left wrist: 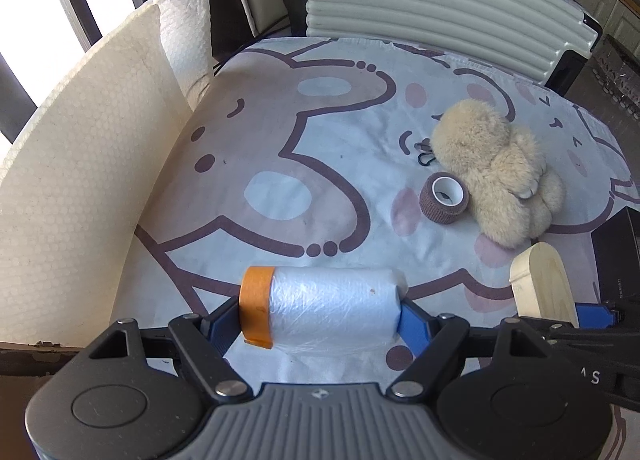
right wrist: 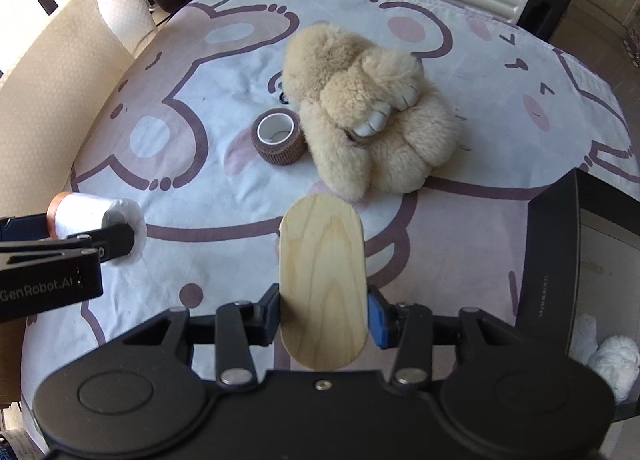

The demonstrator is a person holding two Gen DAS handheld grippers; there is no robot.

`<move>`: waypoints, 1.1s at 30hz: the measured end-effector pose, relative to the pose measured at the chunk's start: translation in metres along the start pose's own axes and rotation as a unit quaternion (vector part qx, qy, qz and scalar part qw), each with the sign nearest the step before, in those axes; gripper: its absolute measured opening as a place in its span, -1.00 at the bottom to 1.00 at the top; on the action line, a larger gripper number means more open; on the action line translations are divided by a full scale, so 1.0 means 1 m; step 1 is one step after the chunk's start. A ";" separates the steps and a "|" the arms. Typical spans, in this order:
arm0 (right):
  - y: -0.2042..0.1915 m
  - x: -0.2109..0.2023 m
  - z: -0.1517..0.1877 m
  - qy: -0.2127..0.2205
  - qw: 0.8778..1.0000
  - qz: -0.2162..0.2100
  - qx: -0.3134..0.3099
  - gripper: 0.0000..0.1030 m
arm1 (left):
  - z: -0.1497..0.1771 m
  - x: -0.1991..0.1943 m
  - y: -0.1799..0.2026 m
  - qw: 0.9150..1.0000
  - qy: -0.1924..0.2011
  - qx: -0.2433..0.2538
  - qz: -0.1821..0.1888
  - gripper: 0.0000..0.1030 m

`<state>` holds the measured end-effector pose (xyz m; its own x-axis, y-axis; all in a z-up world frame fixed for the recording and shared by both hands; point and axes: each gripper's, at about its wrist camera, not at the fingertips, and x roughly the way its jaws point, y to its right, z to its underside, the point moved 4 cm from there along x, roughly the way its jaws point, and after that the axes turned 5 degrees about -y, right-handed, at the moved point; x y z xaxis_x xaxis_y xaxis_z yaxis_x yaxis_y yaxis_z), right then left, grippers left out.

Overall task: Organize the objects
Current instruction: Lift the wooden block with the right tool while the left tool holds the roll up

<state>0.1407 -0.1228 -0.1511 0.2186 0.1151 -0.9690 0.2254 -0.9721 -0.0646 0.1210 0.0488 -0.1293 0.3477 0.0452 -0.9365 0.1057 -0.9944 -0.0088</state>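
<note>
My left gripper [left wrist: 320, 318] is shut on a roll of white plastic film with an orange tape end [left wrist: 320, 310], held above the table; the roll also shows in the right wrist view [right wrist: 92, 222]. My right gripper [right wrist: 324, 314] is shut on an oval wooden board [right wrist: 322, 276], held upright above the table; the board also shows in the left wrist view [left wrist: 544, 284]. A beige plush toy [right wrist: 368, 112] lies on the cartoon tablecloth [right wrist: 224, 196], with a brown bandage roll [right wrist: 277, 136] touching its left side.
A black box [right wrist: 560, 260] stands open at the right edge with white stuff [right wrist: 612, 360] inside. A paper towel roll [left wrist: 188, 40] and a white padded sheet [left wrist: 80, 164] stand at the left. A ribbed white case [left wrist: 440, 4] stands behind the table.
</note>
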 end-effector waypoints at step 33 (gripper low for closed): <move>0.053 -0.126 0.028 0.164 0.984 0.035 0.055 -0.14 | 0.012 -0.080 0.029 0.996 0.082 -0.018 -0.010 0.56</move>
<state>0.0982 -0.1950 -0.0390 0.5286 0.0885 -0.8442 0.0984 -0.9942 -0.0426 0.0855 0.0156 -0.0590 0.4928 0.0841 -0.8661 0.1477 -0.9890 -0.0120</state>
